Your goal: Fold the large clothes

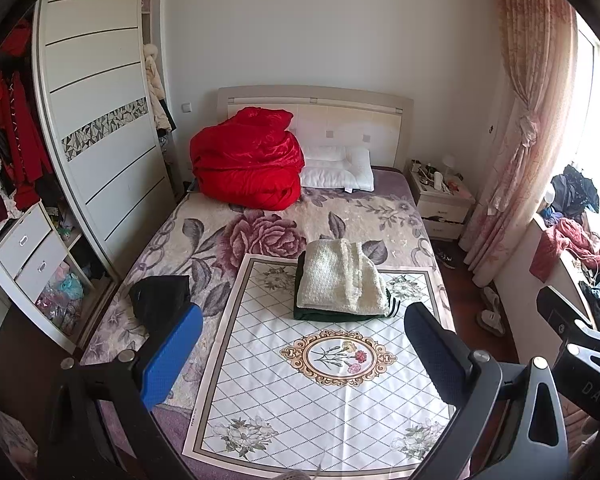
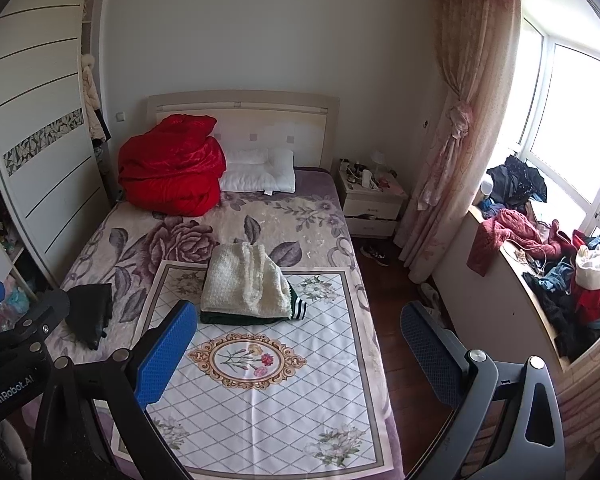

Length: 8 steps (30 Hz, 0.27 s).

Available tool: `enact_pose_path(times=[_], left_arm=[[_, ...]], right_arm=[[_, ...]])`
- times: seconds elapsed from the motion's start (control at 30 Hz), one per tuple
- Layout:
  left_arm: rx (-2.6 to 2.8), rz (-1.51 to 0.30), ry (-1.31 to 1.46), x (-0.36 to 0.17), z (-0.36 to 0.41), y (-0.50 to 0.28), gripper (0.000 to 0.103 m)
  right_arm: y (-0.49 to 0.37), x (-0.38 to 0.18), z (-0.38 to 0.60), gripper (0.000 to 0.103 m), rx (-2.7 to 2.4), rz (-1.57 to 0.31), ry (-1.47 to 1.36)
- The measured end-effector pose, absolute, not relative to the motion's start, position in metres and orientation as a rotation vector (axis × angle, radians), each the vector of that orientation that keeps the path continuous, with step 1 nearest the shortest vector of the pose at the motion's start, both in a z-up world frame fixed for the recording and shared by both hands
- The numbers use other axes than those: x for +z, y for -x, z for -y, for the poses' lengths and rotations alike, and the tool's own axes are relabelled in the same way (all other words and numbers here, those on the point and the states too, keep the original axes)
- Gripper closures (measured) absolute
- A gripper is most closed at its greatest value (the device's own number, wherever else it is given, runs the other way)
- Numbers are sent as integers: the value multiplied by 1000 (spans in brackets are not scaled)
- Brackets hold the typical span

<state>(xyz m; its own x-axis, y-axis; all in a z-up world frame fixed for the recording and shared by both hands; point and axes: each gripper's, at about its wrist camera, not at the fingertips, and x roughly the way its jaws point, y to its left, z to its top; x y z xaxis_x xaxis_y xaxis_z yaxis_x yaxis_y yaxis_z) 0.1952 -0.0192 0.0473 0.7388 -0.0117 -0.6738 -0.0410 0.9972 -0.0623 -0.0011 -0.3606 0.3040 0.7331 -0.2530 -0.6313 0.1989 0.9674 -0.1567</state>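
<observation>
A folded cream knit garment (image 1: pixel 340 276) lies on top of a folded dark green garment (image 1: pixel 332 314) with white stripes, on the white patterned cloth (image 1: pixel 320 392) spread over the bed. The stack also shows in the right wrist view (image 2: pixel 246 280). A black garment (image 1: pixel 160 300) lies loose at the bed's left edge, also in the right wrist view (image 2: pixel 90 312). My left gripper (image 1: pixel 304 356) is open and empty, held above the cloth. My right gripper (image 2: pixel 300 354) is open and empty, above the cloth's right part.
A red quilt (image 1: pixel 248 160) and white pillow (image 1: pixel 338 168) lie at the headboard. A wardrobe (image 1: pixel 96 120) stands left, a nightstand (image 1: pixel 444 200) right. Piled clothes (image 2: pixel 556 252) cover the window sill. Slippers (image 1: pixel 490 312) lie on the floor.
</observation>
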Motion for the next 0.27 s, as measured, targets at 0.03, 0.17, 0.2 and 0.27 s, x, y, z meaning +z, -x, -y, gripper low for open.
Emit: enact_pose_path(times=[0.03, 0.17, 0.2, 0.27], left_arm=[[16, -740, 73, 47, 19, -195, 0], [10, -734, 75, 48, 18, -195, 0], [9, -732, 76, 49, 20, -195, 0], [12, -733, 78, 50, 19, -196, 0]], right_arm=[[0, 304, 361, 0, -249, -706, 81], [3, 303, 360, 0, -251, -706, 82], [3, 303, 360, 0, -250, -706, 81], [4, 303, 360, 0, -252, -705, 81]])
